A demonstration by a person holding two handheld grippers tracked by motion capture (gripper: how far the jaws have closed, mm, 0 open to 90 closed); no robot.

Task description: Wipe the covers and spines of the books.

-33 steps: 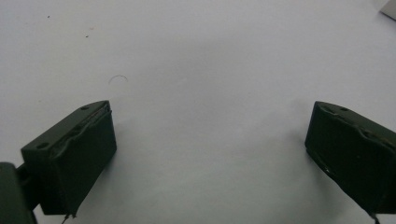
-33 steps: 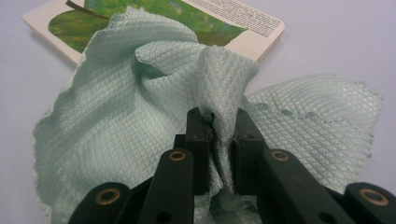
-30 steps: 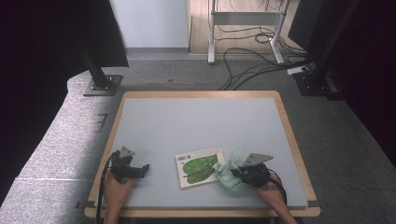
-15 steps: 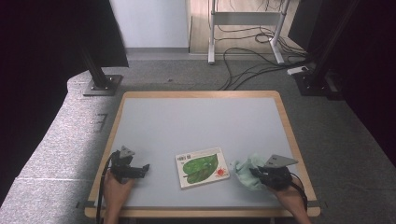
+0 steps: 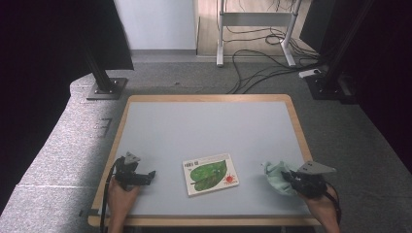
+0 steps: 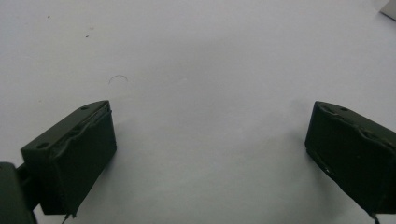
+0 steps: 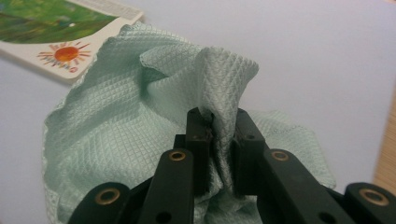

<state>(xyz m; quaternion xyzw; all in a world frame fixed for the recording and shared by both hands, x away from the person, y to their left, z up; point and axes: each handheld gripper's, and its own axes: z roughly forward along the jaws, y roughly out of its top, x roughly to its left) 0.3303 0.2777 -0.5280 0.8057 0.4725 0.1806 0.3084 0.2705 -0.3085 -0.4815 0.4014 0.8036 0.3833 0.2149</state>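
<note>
Cloth (image 7: 140,116) stays bunched because my right jaws pinch its fold, clear of the book (image 5: 210,173), while my left jaws rest spread on the surface (image 5: 209,126).

Wide bare room across the far half of the table (image 5: 209,121). Near edge more crowded: book (image 5: 211,174) flat at the middle, crumpled cloth (image 5: 276,175) near right, clear lanes between them and between book and left gripper (image 5: 151,174).

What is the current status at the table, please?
Right claw shut on pale green cloth, near right table edge. Left claw open, nothing between. Book mid-table, clear of the cloth.
</note>
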